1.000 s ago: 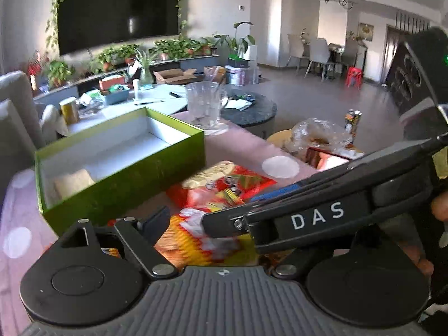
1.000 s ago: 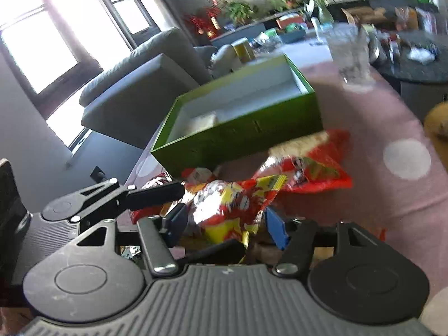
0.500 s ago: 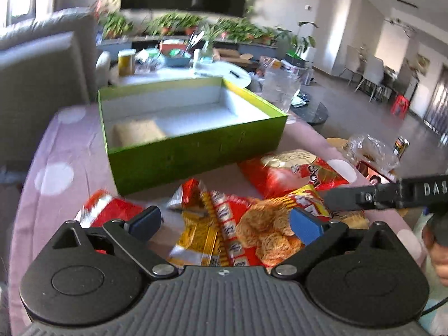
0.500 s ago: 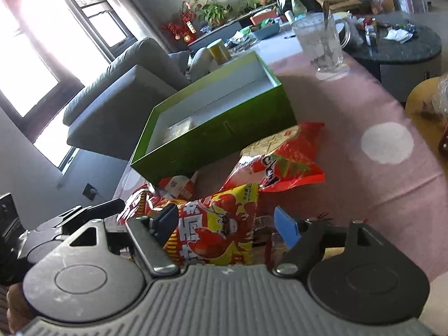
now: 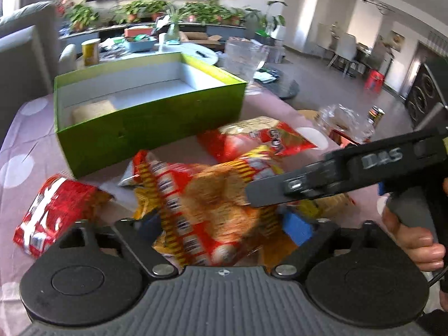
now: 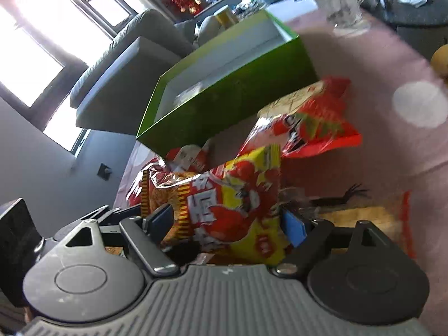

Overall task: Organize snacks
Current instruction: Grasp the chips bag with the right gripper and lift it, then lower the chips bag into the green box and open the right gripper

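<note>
A red-and-yellow snack bag (image 5: 212,196) stands tilted on a heap of snacks in front of the green open box (image 5: 151,128). My left gripper (image 5: 224,224) has this bag between its fingers and its jaws are closing; I see no firm press of the pads. My right gripper (image 6: 226,222) straddles the same snack bag (image 6: 232,198) from the other side, and its jaws are opening. A red bag (image 5: 257,137) lies beyond it by the box. Another red packet (image 5: 53,207) lies at the left. A pale packet (image 5: 93,109) rests inside the box.
The pink dotted tablecloth (image 5: 16,168) carries a glass mug (image 5: 246,56) behind the box and a clear plastic bag (image 5: 341,120) at the right. The right gripper's black body (image 5: 350,173) crosses the left wrist view, a hand (image 5: 414,235) on its handle. A grey sofa (image 6: 117,56) stands beyond the table.
Both grippers have sunk closer to the snack heap and rolled. The red-and-yellow bag now sits deeper between both pairs of fingers. The right jaws have widened; the left jaws widened, then narrowed.
</note>
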The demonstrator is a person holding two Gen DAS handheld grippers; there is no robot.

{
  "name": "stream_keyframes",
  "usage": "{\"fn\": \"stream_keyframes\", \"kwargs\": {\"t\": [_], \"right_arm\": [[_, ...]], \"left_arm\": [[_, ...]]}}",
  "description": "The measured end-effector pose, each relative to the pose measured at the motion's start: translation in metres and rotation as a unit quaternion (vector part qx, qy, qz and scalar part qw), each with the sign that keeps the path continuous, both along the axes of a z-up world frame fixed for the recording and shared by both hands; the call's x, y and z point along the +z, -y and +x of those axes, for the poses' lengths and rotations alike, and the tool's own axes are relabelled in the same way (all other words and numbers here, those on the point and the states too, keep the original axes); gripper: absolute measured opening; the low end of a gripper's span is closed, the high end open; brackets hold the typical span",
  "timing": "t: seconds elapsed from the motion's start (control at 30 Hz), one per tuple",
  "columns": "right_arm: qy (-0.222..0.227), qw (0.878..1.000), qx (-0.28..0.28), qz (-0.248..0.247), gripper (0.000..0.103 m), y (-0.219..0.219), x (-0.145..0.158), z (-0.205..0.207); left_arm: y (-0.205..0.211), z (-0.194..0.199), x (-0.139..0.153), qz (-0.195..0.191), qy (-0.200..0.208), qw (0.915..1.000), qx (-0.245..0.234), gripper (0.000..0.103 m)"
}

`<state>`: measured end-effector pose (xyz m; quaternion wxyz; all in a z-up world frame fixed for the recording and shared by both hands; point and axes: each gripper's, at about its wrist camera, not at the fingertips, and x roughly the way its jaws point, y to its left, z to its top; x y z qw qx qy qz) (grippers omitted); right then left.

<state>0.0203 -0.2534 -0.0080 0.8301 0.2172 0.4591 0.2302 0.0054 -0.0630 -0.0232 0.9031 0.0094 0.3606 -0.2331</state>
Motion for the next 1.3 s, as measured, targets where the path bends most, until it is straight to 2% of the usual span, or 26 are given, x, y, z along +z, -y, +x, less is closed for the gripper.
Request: {"fn": "stream_keyframes", "kwargs": {"t": [0.1,0.17,0.33,0.53,0.63,0.9,1.3], "right_arm": [[0.023,0.999,0.001,-0.032,0.070,-0.009,0.007,-0.004],[0.042,0.998,0.007,-0.038,0.068,-0.012,0.014,-0.007],[0.102,0.993,0.015,-0.054,0.068,-0.017,0.041,-0.010],[0.141,0.988,0.015,-0.064,0.068,-0.020,0.064,0.009],[0.161,0.984,0.017,-0.071,0.068,-0.018,0.072,0.027],[0.161,0.985,0.012,-0.065,0.068,-0.009,0.082,0.073],[0.129,0.989,0.024,-0.065,0.068,-0.011,0.053,0.130]], "left_arm": [[0.005,-0.004,0.008,0.023,0.032,0.9992,0.004,0.080],[0.004,-0.007,0.017,0.024,0.050,0.9984,0.005,0.080],[0.006,-0.002,0.039,0.021,0.082,0.9964,0.012,0.080],[0.009,0.022,0.063,0.018,0.105,0.9941,0.020,0.080],[0.009,0.041,0.071,0.004,0.099,0.9947,0.029,0.080],[0.015,0.090,0.080,0.004,0.091,0.9951,0.038,0.081],[0.014,0.150,0.048,0.000,0.034,0.9975,0.062,0.081]]}}
